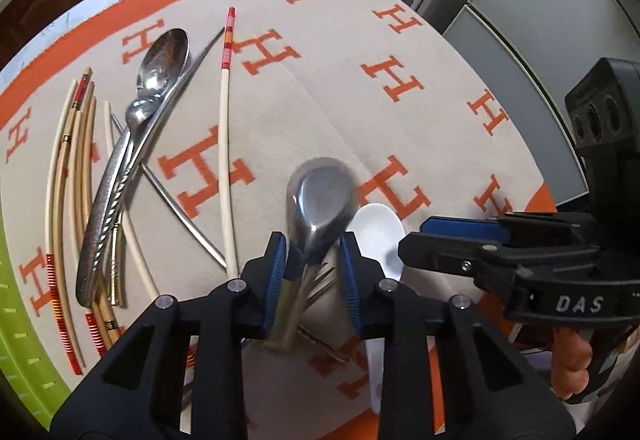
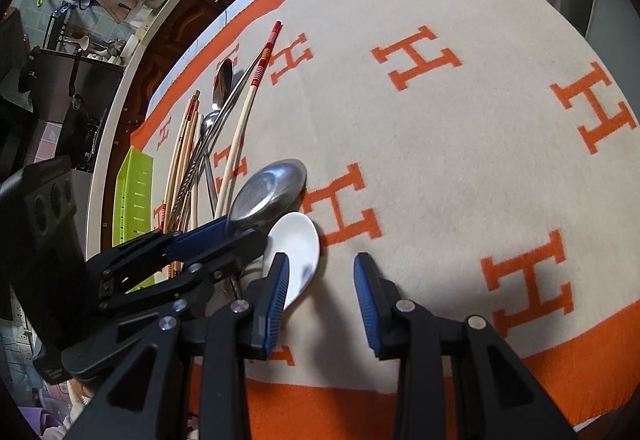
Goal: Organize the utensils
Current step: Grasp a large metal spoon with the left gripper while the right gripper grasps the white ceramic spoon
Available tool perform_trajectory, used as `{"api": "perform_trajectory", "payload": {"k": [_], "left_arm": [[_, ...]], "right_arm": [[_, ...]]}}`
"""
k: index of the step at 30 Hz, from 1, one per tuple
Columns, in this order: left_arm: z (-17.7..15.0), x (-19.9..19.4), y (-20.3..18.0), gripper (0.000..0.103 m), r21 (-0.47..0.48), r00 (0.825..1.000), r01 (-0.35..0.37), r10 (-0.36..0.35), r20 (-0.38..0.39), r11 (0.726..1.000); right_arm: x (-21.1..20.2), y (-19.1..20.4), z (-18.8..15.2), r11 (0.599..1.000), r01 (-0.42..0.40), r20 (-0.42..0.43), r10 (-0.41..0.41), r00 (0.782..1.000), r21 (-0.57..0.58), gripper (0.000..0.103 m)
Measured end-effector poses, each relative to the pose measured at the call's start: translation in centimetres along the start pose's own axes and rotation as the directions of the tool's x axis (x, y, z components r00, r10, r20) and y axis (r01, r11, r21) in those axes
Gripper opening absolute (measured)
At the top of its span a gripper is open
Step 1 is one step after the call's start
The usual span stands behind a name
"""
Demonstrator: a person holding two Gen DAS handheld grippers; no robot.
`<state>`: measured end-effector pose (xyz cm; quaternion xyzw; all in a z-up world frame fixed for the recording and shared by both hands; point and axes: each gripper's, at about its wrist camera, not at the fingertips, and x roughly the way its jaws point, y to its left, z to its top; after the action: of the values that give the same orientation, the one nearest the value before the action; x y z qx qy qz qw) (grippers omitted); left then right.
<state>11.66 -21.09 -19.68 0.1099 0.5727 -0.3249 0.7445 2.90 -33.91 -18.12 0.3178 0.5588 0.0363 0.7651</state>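
Steel spoon (image 1: 320, 196) held in left gripper (image 1: 314, 272), being lifted; right gripper (image 2: 320, 292) wide, empty. Next: spoon carried to tray (image 2: 134, 192).

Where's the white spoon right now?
The white spoon lies on the blanket beside the right tool's left finger in the right wrist view, just under the metal spoon that the left tool holds.
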Motion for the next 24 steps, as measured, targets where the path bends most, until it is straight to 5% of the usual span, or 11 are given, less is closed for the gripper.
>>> {"api": "perform_trajectory", "payload": {"k": [14, 20, 24], "left_arm": [[0.5, 0.0, 0.7, 0.022, -0.063, 0.982, 0.190, -0.189, 0.017, 0.980], [0.3, -0.3, 1.0, 0.018, -0.074, 0.982, 0.189, -0.187, 0.028, 0.979], [0.2, -1.0, 1.0, 0.004, -0.082, 0.988, 0.150, -0.145, 0.061, 0.985]], "right_arm": [[0.0, -0.1, 0.0, 1.000, -0.007, 0.002, 0.007, 1.000, -0.001, 0.034], [0.0, -0.1, 0.0, 1.000, -0.008, 0.006, 0.008, 1.000, 0.001, 0.034], [-0.1, -0.1, -0.1, 1.000, -0.007, 0.006, 0.007, 1.000, 0.002, 0.033]]}}
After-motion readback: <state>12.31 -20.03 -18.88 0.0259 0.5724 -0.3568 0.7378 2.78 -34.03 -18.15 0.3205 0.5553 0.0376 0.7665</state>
